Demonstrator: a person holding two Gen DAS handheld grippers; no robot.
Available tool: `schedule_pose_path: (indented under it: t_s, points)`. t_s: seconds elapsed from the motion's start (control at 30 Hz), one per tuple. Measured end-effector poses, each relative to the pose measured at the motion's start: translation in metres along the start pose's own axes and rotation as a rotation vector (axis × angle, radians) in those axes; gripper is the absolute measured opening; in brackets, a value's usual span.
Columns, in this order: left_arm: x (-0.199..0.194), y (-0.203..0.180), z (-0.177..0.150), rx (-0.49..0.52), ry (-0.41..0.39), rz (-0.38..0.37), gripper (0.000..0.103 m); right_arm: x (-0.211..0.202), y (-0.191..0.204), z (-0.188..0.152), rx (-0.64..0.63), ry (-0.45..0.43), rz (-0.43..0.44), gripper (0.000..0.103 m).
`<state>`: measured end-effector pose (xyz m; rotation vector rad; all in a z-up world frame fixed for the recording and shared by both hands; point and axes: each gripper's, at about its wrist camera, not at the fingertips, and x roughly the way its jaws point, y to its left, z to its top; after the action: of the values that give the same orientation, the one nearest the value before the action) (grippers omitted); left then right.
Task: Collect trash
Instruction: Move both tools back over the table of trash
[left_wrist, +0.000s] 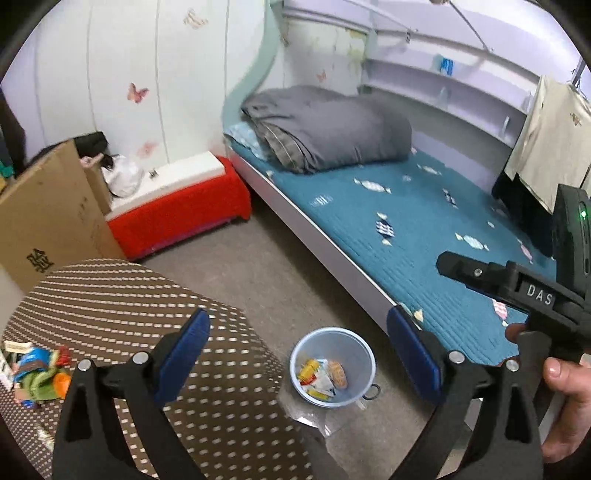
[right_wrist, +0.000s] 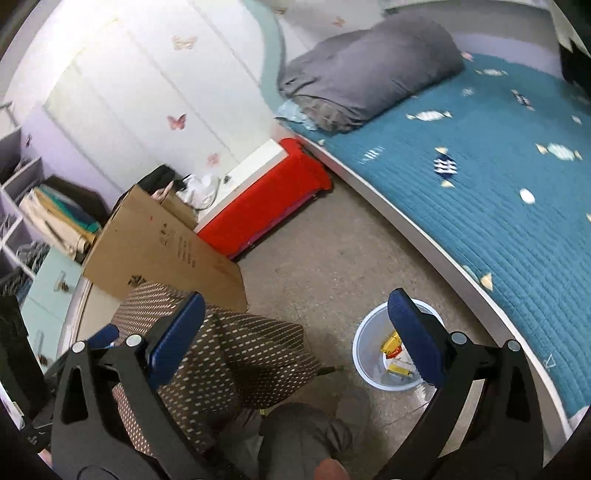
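Note:
A pale blue bin (left_wrist: 355, 346) stands on the floor beside the bed and holds several wrappers (left_wrist: 320, 376), yellow, white and tan. More colourful trash (left_wrist: 38, 371) lies on the brown dotted tablecloth (left_wrist: 147, 310) at the far left. My left gripper (left_wrist: 299, 354) hovers above the table edge and the bin, open, with nothing between its blue pads. In the right wrist view my right gripper (right_wrist: 295, 339) is also open and empty, above the bin (right_wrist: 369, 343). Its right finger covers part of the bin. A hand (left_wrist: 561, 391) holds the right gripper's black body (left_wrist: 532, 291).
A bed with a teal quilt (left_wrist: 406, 229) and a folded grey duvet (left_wrist: 332, 129) runs along the right. A red-covered box (left_wrist: 184, 214) and a cardboard box (left_wrist: 48, 214) stand by the wall. A person's knee (right_wrist: 303, 435) shows below the table. Clothes (left_wrist: 550, 147) hang at the right.

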<state>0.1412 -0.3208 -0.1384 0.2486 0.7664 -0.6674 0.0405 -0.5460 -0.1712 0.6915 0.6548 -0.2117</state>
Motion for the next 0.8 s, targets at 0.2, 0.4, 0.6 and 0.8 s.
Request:
schedule_pose_path:
  t_s: [0.2,0.4,0.6,0.8]
  points:
    - [-0.040,0.020,-0.006,-0.004,-0.076,0.070,0.094,-0.009,0.049,-0.006,-0.107,0.009,0.020,0.097]
    - [-0.074,0.048,-0.019,-0.036,-0.137,0.154,0.094,-0.009,0.093,-0.018,-0.210,0.024,0.060,0.097]
    - [-0.101,0.075,-0.036,-0.081,-0.151,0.197,0.094,-0.007,0.130,-0.028,-0.284,0.046,0.092,0.097]
    - [-0.123,0.107,-0.057,-0.160,-0.165,0.234,0.094,-0.011,0.163,-0.040,-0.357,0.060,0.107,0.097]
